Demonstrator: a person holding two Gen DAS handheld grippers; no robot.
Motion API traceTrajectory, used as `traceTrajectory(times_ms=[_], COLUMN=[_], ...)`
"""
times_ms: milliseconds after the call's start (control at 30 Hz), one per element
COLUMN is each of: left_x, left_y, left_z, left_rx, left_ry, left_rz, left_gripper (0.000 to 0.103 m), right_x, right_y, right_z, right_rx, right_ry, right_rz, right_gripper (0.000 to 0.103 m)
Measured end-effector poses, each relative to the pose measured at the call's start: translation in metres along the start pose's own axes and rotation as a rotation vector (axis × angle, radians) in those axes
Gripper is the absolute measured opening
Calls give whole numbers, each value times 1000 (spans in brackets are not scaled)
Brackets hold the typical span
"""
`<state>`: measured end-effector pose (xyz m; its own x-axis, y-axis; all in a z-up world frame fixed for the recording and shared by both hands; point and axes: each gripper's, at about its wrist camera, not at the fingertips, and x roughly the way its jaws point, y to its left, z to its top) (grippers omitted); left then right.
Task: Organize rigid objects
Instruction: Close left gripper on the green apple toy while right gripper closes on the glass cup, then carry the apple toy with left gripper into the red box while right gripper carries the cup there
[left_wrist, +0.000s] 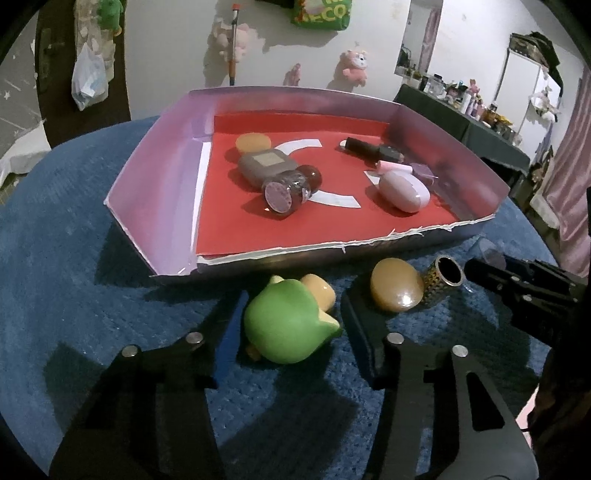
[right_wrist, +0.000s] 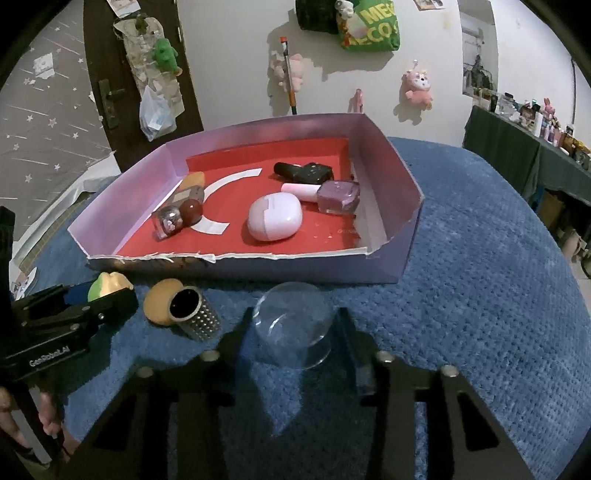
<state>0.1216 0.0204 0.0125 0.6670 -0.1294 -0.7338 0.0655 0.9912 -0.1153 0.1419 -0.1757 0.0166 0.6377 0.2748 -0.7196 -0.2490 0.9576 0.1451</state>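
**Two tools gripping items before the tray**

The left tool (left_wrist: 291, 328) is clamping the green toy (left_wrist: 284, 328) lying on the blue cloth (left_wrist: 74, 221). The right tool (right_wrist: 291, 328) is clamping the clear dome (right_wrist: 293, 325), just before the purple tray (right_wrist: 229, 266)

A blue textured cloth (right_wrist: 480, 258) is covering the surface, and on it a lilac-walled box (left_wrist: 162, 155) is showing a red floor with curved white strips. Inside, a pale lilac oval case (right_wrist: 274, 218), a grey case (left_wrist: 264, 166), a black tube (left_wrist: 364, 147) and a purple glass bottle (right_wrist: 339, 197) with a pink cap are lying. Outside, a green and cream toy (left_wrist: 286, 325), a tan rounded piece (left_wrist: 396, 290), a silver-studded cylinder (right_wrist: 195, 314) and a clear glass dome (right_wrist: 293, 317) are sitting between black grippers.
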Motion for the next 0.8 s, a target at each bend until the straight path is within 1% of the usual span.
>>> traceTrajectory(times_ms=[333,800], left_x=[-5,-31], left_y=[1,-7], left_z=[-3,-6], left_rx=[-3,8], left_ry=[-5,-48], left_rz=[-16,-47], left_gripper=[46,46], right_x=[-8,-36], right_y=[-1,8], right_z=[-2,-5], right_rx=[3,-7], right_ry=[-22,-59], right_rz=[9,50], right_gripper=[42,42])
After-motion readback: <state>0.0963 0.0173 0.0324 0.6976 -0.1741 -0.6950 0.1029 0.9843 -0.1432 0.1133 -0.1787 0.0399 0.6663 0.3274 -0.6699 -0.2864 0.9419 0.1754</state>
